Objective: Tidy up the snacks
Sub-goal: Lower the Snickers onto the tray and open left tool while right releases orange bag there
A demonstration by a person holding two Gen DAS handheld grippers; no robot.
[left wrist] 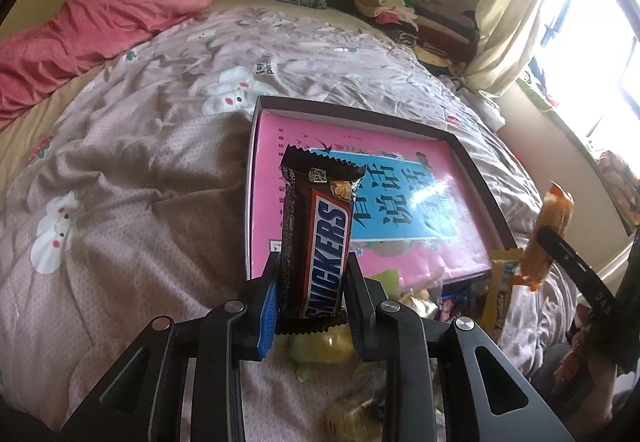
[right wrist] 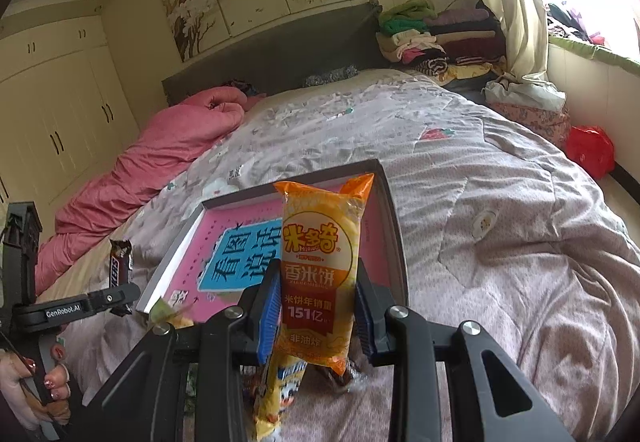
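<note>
My left gripper point(left wrist: 313, 282) is shut on a brown Snickers bar point(left wrist: 318, 238) that stands upright between its pads, above the near edge of a shallow tray point(left wrist: 486, 186) with a pink and blue printed bottom. My right gripper point(right wrist: 317, 306) is shut on an orange rice cracker pack point(right wrist: 320, 262), also held upright over the tray point(right wrist: 394, 226). Each view catches the other hand: the rice cracker pack point(left wrist: 546, 238) at the right of the left wrist view, the Snickers bar point(right wrist: 120, 266) at the left of the right wrist view.
The tray lies on a bed with a pinkish quilt point(left wrist: 132, 202). Several loose snacks lie near me, among them a yellow pack point(left wrist: 498, 290) and a green-yellow wrapper point(left wrist: 320, 350). A pink duvet point(left wrist: 80, 30) lies at the bed's left, folded clothes point(right wrist: 436, 42) by the headboard.
</note>
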